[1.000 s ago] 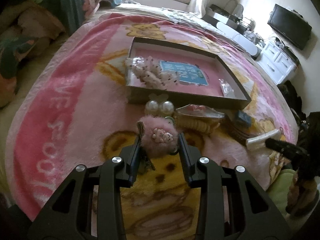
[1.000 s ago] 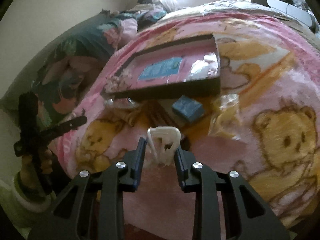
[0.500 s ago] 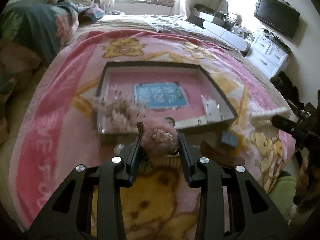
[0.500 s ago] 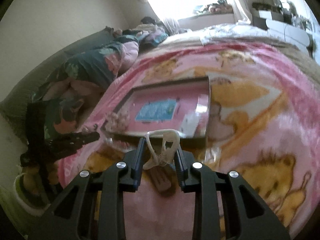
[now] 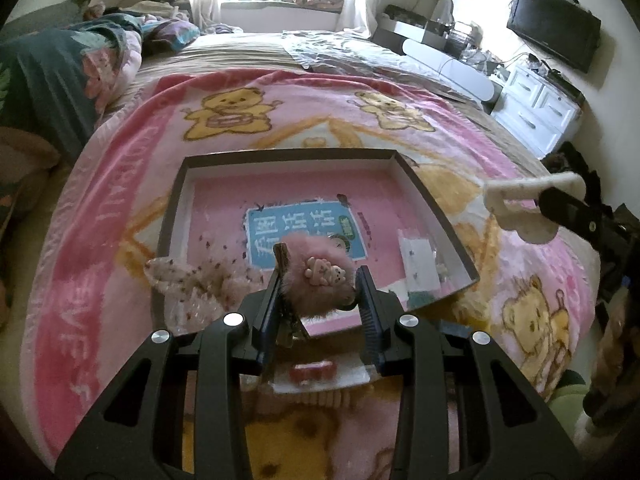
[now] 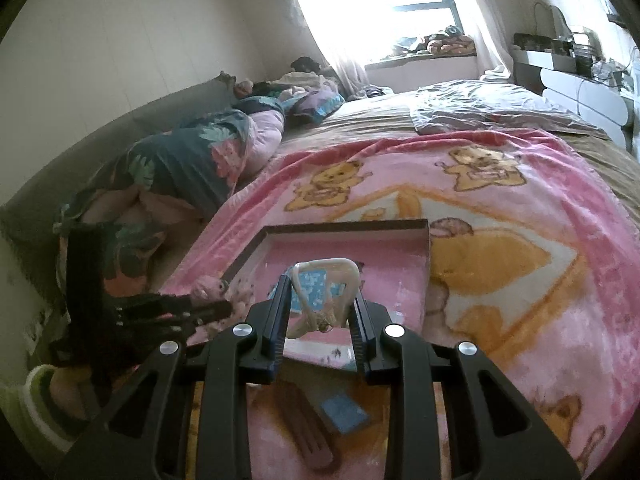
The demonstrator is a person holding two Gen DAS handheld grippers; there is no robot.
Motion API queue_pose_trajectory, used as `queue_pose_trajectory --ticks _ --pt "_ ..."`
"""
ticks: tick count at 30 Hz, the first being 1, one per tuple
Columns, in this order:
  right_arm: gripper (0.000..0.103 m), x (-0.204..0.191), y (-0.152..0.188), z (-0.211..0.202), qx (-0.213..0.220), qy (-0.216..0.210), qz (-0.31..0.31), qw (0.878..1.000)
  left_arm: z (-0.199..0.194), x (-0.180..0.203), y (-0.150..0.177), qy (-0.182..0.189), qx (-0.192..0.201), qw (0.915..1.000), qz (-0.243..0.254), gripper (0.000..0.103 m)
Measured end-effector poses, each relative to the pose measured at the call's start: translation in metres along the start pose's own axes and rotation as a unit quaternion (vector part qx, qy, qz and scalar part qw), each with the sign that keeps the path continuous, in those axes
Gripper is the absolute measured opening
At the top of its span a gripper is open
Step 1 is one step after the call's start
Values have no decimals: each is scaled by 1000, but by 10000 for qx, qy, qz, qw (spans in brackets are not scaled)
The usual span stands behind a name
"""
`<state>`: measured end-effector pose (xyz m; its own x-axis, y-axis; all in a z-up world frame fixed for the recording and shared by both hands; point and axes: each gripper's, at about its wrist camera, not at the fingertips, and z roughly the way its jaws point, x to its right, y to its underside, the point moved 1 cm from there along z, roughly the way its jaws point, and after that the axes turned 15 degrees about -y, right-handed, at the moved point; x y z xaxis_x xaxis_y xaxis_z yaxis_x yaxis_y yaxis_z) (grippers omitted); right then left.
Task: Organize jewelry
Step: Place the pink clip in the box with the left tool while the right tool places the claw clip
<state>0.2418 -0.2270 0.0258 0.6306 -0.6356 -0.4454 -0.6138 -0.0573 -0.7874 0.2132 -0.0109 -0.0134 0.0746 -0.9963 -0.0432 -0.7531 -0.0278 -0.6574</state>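
Two pieces in my grips right now, one per gripper. My left gripper (image 5: 320,288) is narrowed onto a fluffy pink pom-pom hair clip (image 5: 318,280) w/ a small bear charm on front; both pads press its sides, metal clip part sticking up by the left pad. It hangs above the near edge of the shallow box (image 5: 436,216), not touching it. My right gripper (image 6: 320,304) is closed partway on a cream-white claw clip (image 6: 322,292), pads tight on both sides, clip arching up past the tips; in the left wrist view the same clip shows at far right, out over the blanket just beyond the box's right wall. Box sits on the pink bear-print blanket (image 5: 120,208), pink inside w/ a blue label (image 5: 304,232) in the middle. Inside it: a sheer speckled bow-type piece (image 5: 192,280) at the near-left corner, spilling over the wall, and a small clear packet (image 5: 420,260) by the right wall. Under my left fingers, on the blanket: a clear pack w/ something red (image 5: 314,372), blurred. Under the right gripper: a small blue box (image 6: 344,410) and a dark pinkish comb-like thing (image 6: 308,428), can't tell more. Blanket covers a bed (image 6: 380,116), rumpled quilts (image 6: 192,160) along the left, window (image 6: 384,0) beyond, TV (image 5: 554,26) and white drawers (image 5: 536,108) at right.
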Motion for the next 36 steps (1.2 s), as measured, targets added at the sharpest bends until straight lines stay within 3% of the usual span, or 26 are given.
queue_pose_trajectory --ticks 6,13,21,28,31,33,34,36 --pt "27 9 -14 17 39 -64 9 10000 16 8 -6 -60 -92 9999 32 28" --pt "27 29 -22 53 -216 24 31 9998 43 19 -5 -68 -312 9995 63 28" --pt "27 56 -1 81 -559 113 176 9982 61 25 -4 -154 -437 9989 105 28" --pt "27 69 8 94 -750 238 205 9967 64 25 -4 -270 -415 9988 69 48" --pt "27 73 11 98 -794 302 251 9961 63 24 -1 -347 -408 9986 40 51" --pt "37 74 12 99 -846 314 305 9955 61 20 1 -336 -413 9986 -28 53" --pt "46 74 13 99 -845 338 303 9954 59 18 1 -335 -397 9986 -74 55" --pt "50 72 12 98 -834 367 265 9955 56 15 1 -355 -367 9986 -99 57"
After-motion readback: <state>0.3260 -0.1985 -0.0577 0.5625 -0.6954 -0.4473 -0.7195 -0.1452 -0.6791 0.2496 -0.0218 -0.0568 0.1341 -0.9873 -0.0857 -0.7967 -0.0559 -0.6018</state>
